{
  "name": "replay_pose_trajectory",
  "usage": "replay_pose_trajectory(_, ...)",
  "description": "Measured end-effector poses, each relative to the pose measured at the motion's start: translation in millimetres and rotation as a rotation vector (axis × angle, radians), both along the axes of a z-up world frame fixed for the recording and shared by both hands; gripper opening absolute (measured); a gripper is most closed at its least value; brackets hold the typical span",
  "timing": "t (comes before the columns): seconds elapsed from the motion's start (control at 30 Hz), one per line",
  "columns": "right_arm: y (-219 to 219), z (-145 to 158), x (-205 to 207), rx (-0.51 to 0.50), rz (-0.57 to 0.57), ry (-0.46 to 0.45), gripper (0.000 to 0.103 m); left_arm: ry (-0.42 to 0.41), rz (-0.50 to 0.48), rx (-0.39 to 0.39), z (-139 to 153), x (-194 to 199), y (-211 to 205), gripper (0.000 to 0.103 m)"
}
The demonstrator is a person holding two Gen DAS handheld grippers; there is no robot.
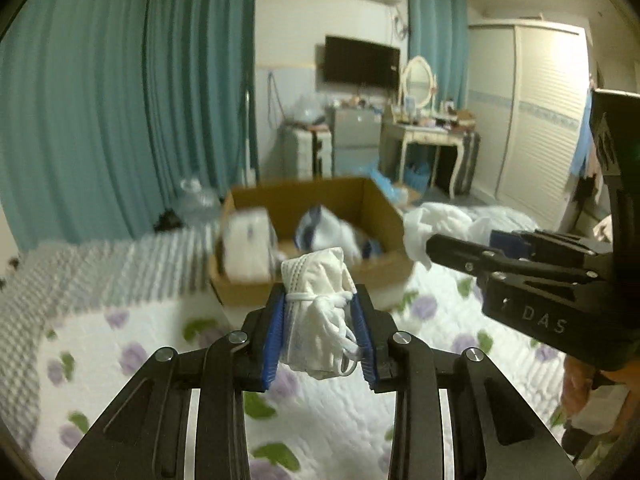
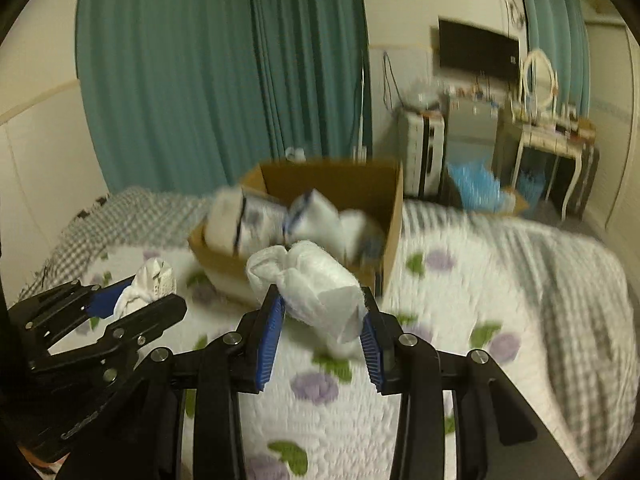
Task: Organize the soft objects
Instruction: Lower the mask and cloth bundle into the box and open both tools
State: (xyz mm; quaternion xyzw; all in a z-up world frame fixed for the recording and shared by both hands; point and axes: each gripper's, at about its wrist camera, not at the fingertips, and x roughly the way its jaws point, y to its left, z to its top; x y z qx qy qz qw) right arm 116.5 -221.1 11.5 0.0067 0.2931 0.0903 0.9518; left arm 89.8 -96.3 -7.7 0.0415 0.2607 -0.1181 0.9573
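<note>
From the left wrist view, the left tool (image 1: 320, 320) pinches a white bundle of face masks (image 1: 318, 308) between its blue pads (image 1: 274, 340), the elastic loops wound around the bundle and hanging loose at its near end. The bundle is off the bed, above the flowered quilt (image 1: 328, 420). Just beyond it an open cardboard box (image 1: 384, 208) sits on the bed, holding a white wrapped pack (image 1: 248, 244) at its left side and a blue-and-white plastic bag (image 1: 328, 228) in the middle. At the right edge the right tool (image 1: 432, 246) reaches in from the side, with a crumpled white cloth (image 1: 420, 224) at its tip, near the box's right corner. Teal curtains (image 1: 120, 100), a wall television (image 1: 362, 66), a dressing table (image 1: 428, 136) and a white wardrobe (image 1: 528, 120) fill the room behind.

From the right wrist view, the right tool (image 2: 320, 328) pinches the crumpled white cloth (image 2: 316, 284) between its blue pads (image 2: 270, 344); the cloth bulges upward and sags a little below the pads, clear of the flowered quilt (image 2: 460, 300). The cardboard box (image 2: 394, 216) stands just behind it, with the white wrapped pack (image 2: 230, 220) leaning at its left wall and the plastic bag (image 2: 316, 212) beside it. At lower left the left tool (image 2: 160, 300) shows from the side, pressed on the bundle of face masks (image 2: 148, 284), near the box's front left corner. A grey checked blanket (image 2: 580, 320) covers the bed's far side.
</note>
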Motion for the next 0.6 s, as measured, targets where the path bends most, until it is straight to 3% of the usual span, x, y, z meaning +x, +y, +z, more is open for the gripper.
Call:
replay_pose_trajectory(0.17,2,47,19,-0.023,0.011,-0.081,0.036,-0.038,0.003,-0.02,35,35,8,0.031)
replay_pose_trajectory(0.37,4,71,87,-0.063,-0.001,-0.087,0.036,-0.05,0.038,-0.006,38,97,5,0.035)
replay_pose_trajectory(0.4,3,71,99,-0.062,-0.003,-0.079,0.036,-0.052,0.046,0.0,35,105,4,0.039)
replay_pose_trajectory(0.43,3,69,110,-0.059,-0.001,-0.068,0.036,-0.046,0.049,0.005,31,114,4,0.055)
replay_pose_trajectory(0.5,4,61,136,-0.055,0.007,-0.037,0.036,-0.038,0.053,0.007,22,128,3,0.072)
replay_pose_trajectory(0.6,8,43,161,-0.074,0.01,0.003,0.038,-0.036,0.065,0.047,6,147,-1,0.072)
